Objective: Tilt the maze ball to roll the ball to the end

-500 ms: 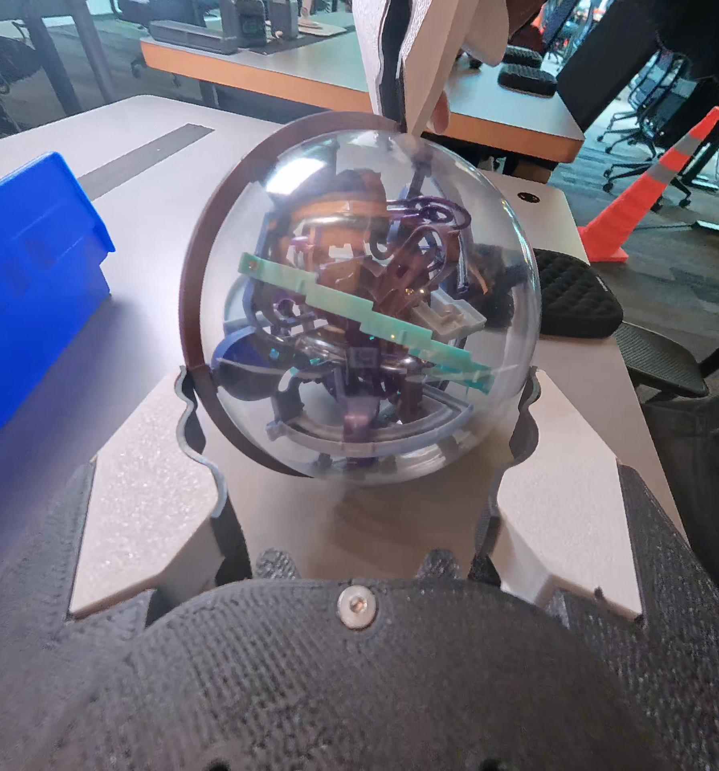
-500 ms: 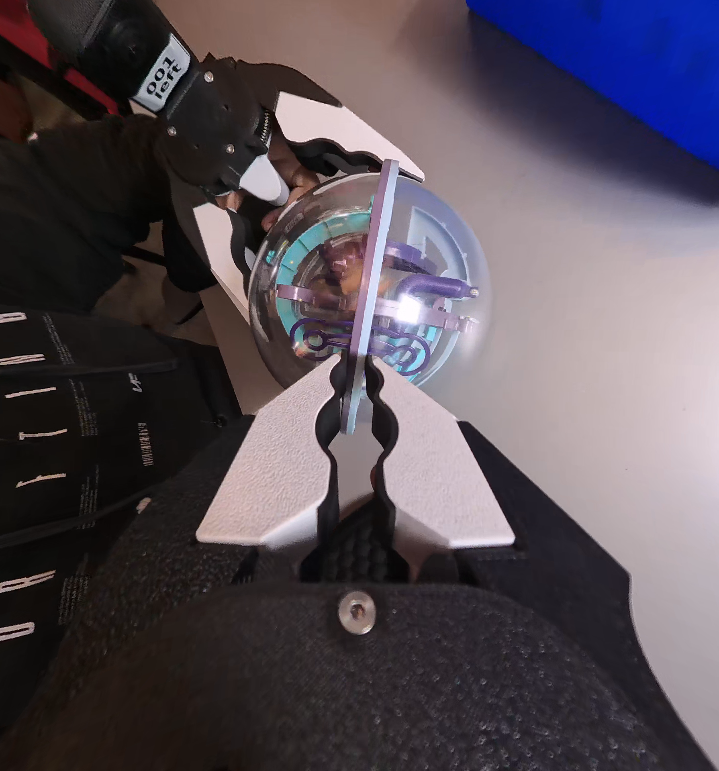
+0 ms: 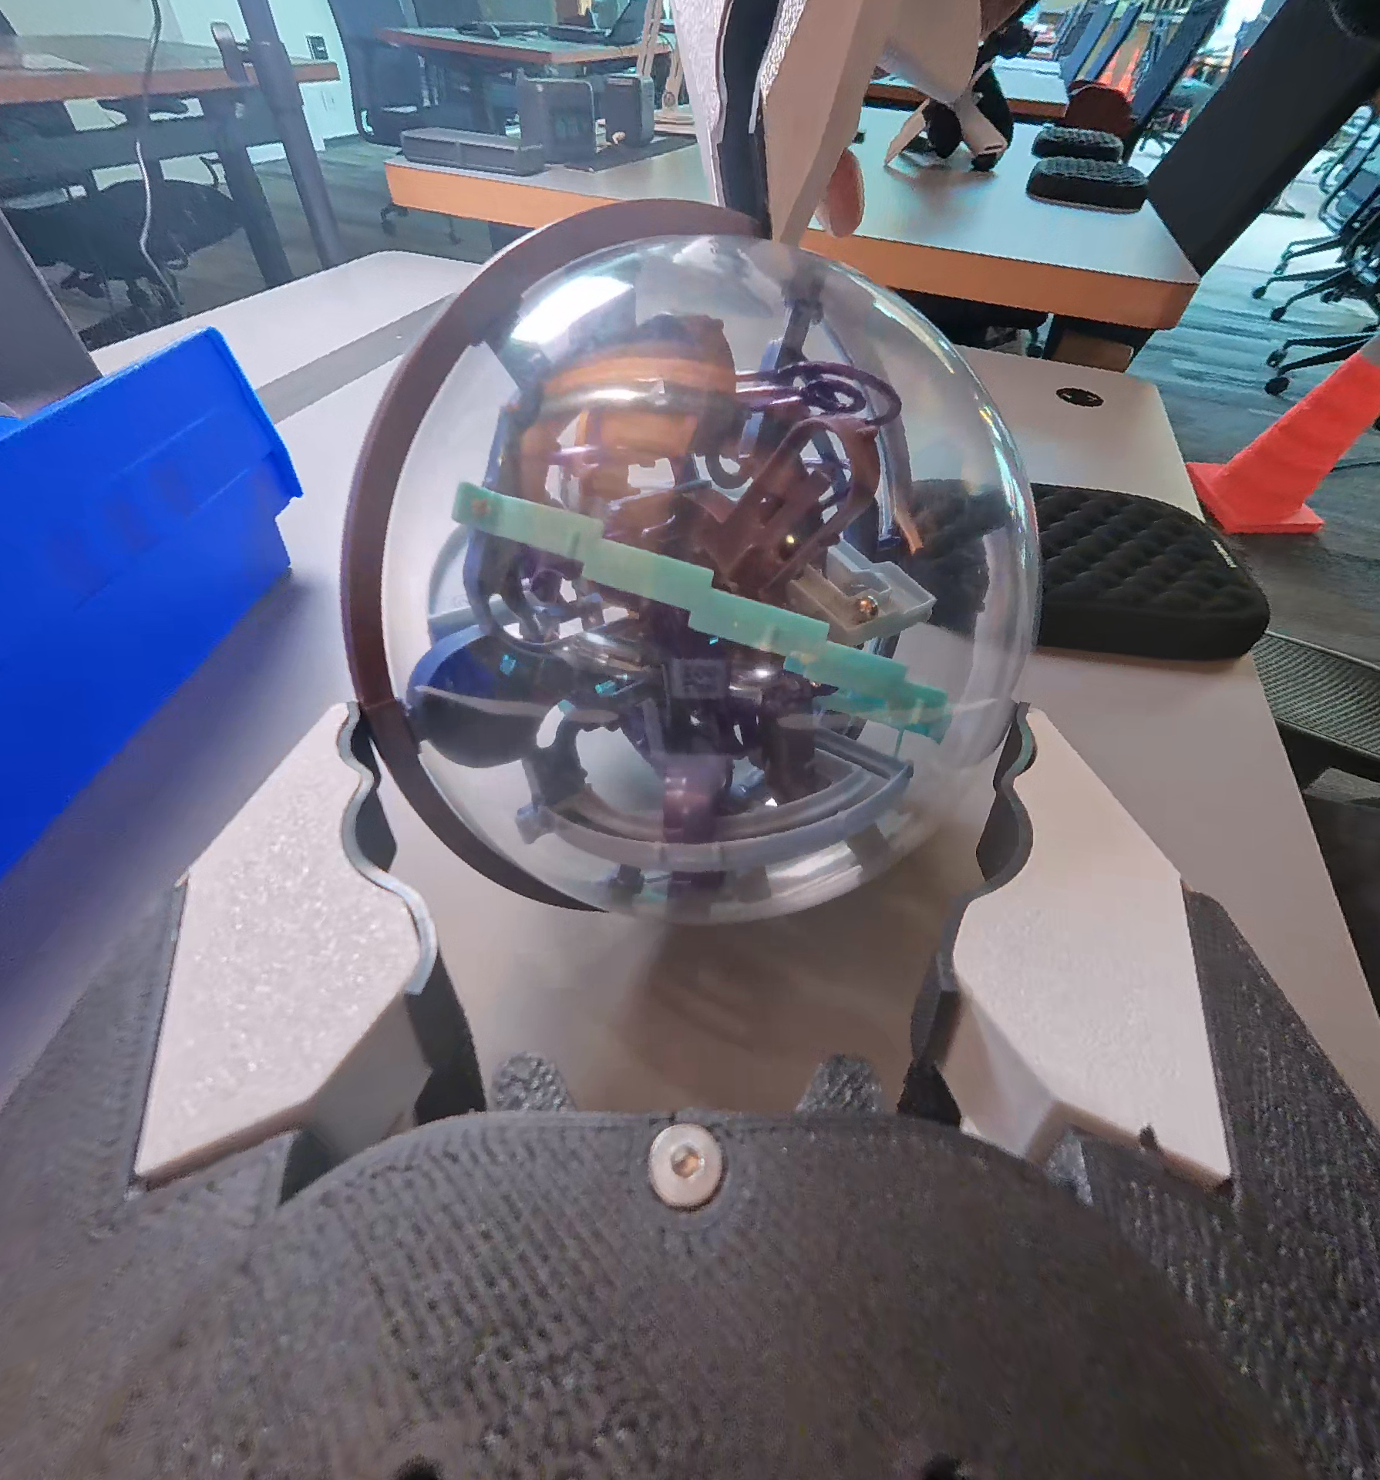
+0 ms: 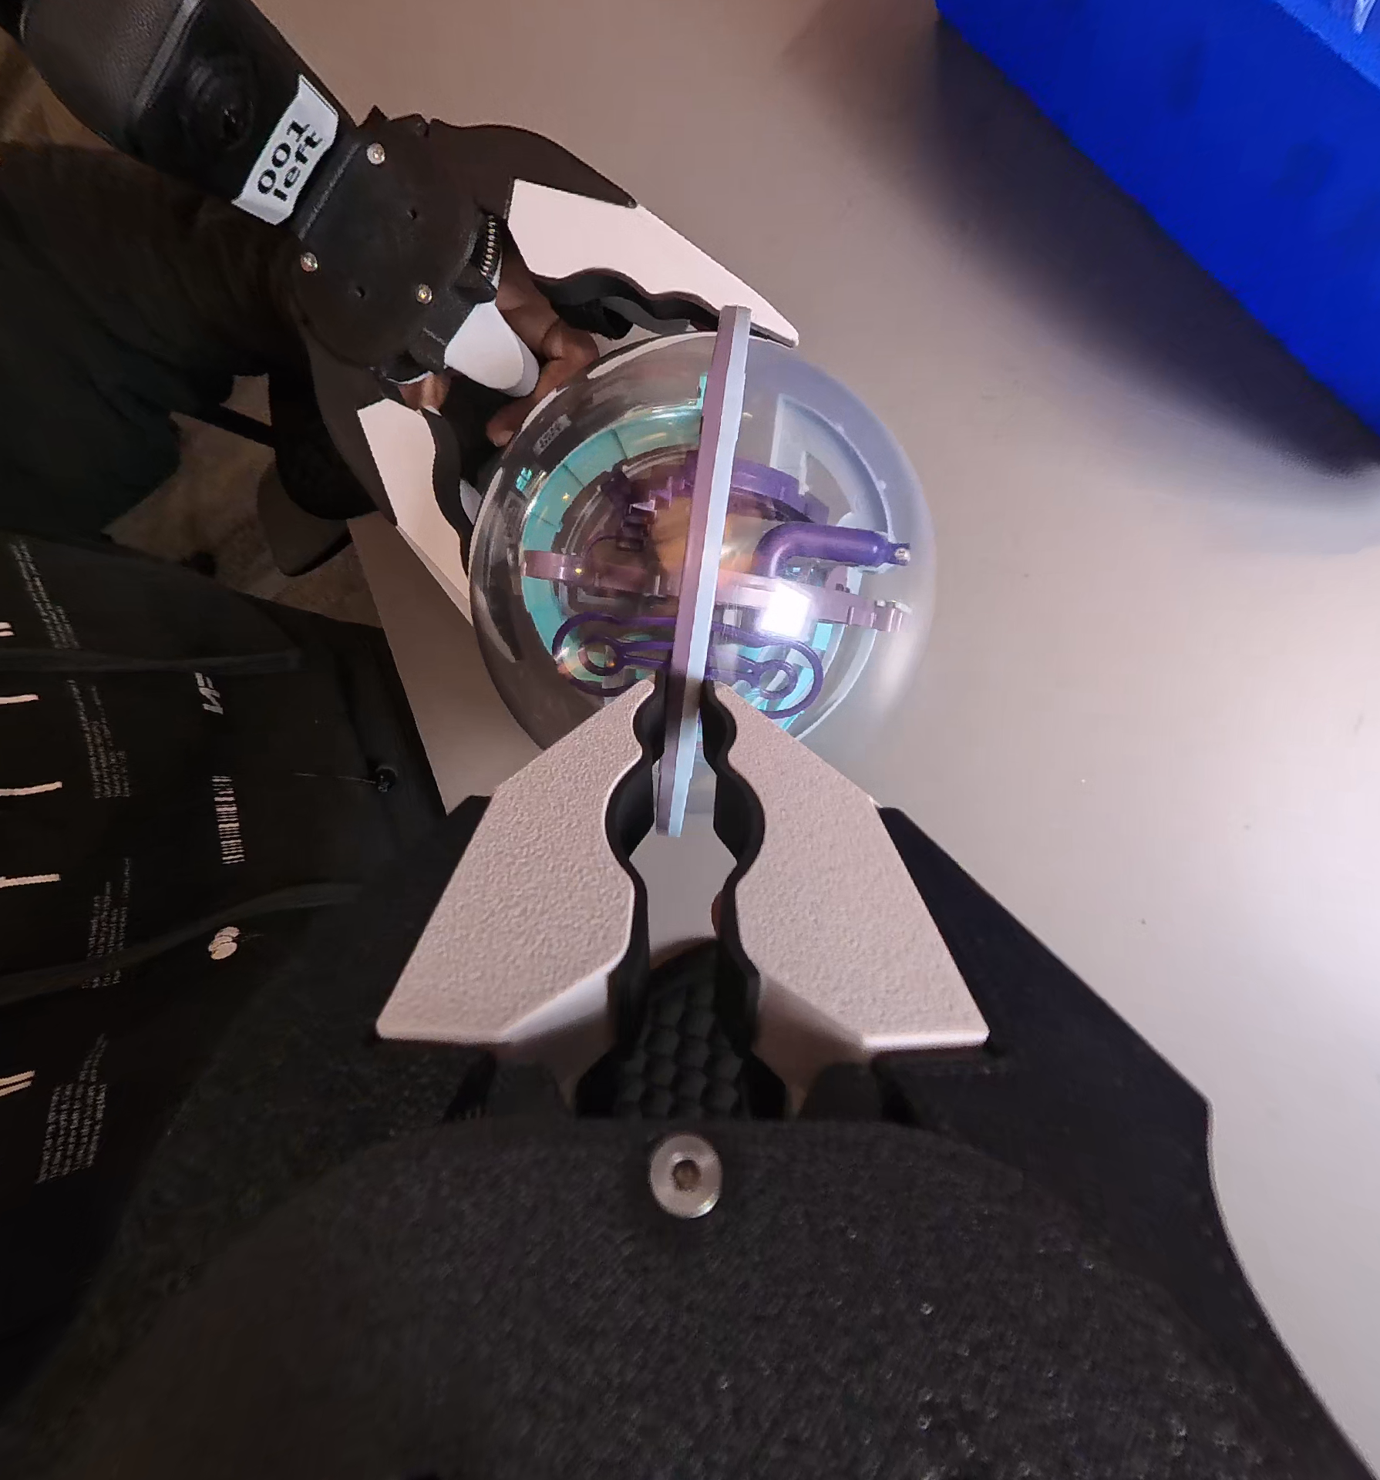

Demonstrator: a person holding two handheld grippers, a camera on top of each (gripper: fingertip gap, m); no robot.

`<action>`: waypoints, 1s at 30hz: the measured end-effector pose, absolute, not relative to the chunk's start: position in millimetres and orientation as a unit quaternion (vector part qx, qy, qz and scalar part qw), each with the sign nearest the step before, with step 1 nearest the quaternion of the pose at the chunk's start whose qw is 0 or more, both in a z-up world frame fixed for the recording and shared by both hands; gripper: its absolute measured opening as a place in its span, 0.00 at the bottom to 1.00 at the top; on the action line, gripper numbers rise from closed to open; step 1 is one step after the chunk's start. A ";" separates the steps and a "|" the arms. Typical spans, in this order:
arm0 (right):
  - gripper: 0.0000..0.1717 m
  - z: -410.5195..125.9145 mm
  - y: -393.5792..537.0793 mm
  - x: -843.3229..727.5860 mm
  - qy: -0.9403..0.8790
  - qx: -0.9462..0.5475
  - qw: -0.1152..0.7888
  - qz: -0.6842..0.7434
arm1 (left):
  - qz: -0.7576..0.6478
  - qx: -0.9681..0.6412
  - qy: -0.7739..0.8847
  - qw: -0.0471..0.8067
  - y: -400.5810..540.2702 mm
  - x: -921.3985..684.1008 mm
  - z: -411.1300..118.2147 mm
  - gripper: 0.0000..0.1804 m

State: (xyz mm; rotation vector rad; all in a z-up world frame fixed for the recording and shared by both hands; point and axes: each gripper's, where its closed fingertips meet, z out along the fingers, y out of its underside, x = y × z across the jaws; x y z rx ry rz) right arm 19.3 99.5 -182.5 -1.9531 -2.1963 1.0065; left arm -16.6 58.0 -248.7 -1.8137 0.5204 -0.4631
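**Two grippers steady a maze ball over the desk**

The right gripper (image 4: 680,705) pinches the flat ring (image 4: 707,512) that runs around the maze ball (image 3: 687,577), its two wavy black pads pressed on either face of the ring's near edge. The left gripper (image 3: 687,769) is spread wide, one finger (image 3: 286,905) at the ring side of the globe and the other (image 3: 1071,905) at the clear shell opposite; both tips lie against or just beside the ball, though firm contact cannot be told.

The ball sits directly ahead of each gripper, between the two, above the pale desk (image 3: 1151,721). From the left gripper the ring stands nearly upright at the ball's left side, leaning slightly; from the right gripper it runs edge-on, straight away from the pads. The right gripper appears to be the one in control, so any tilt would likely come from rolling that wrist about the ring's line.

Inside, a small metal ball (image 3: 865,606) rests in a pale grey tray at the right of the maze, beside a green stepped track (image 3: 671,585) sloping down to the right. How far it is from the end cannot be judged.

Beyond, a blue bin (image 3: 110,561) stands to the left, a black cushion (image 3: 1135,577) to the right, and an orange cone (image 3: 1327,432) on the floor.
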 end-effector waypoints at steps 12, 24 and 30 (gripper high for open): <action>0.03 -188.4 93.2 29.5 -0.694 -0.607 0.041 0.385 | -0.193 -0.755 0.257 0.571 52.2 -15.1 -244.9 0.82; 0.56 -222.5 94.9 59.5 -0.745 -0.497 0.188 0.403 | -0.238 -0.740 0.268 0.569 49.0 -21.7 -246.1 0.81; 0.72 -266.5 83.9 43.4 -0.714 -0.454 0.284 0.451 | -0.246 -0.741 0.274 0.561 50.3 -29.0 -244.6 0.79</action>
